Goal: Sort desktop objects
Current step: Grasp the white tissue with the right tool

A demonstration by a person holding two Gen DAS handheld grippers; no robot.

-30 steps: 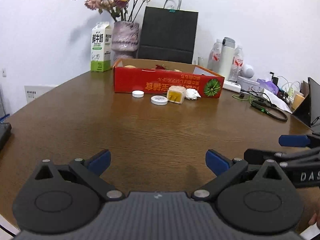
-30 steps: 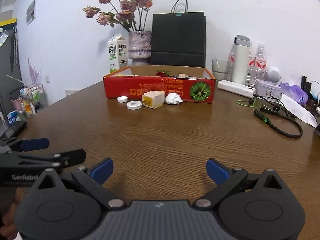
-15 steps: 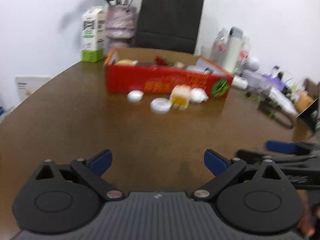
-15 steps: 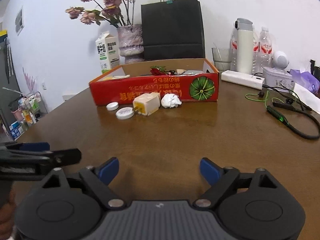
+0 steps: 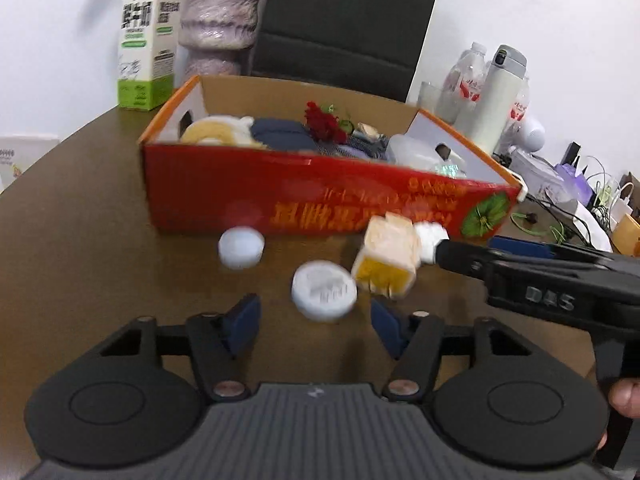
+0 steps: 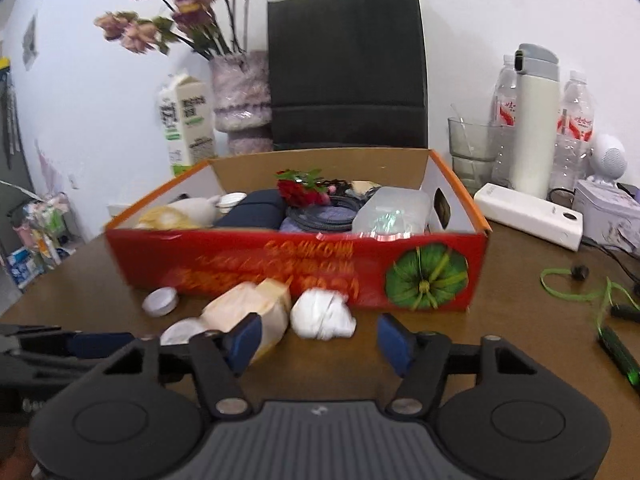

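The brown table fills the scene, and on it sits the red cardboard box, open-topped and already well stocked: a pale yellow roll at its left end, a dark blue pouch beside that, a red flower further back, coiled grey cable in the middle and a clear plastic tub at the right end. Behind the box stand a black paper bag, a mottled vase and a milk carton. Out in front of the box lie the loose pieces: a yellow-and-tan block, tilted, a crumpled white wad just right of it, and two white caps, one near the box and one closer in. The left gripper has just been narrowing its jaws and stands about half open, the nearer cap just ahead of its fingertips, nothing pinched. The right gripper has been closing too, half open, with the wad just ahead of its gap and unheld.
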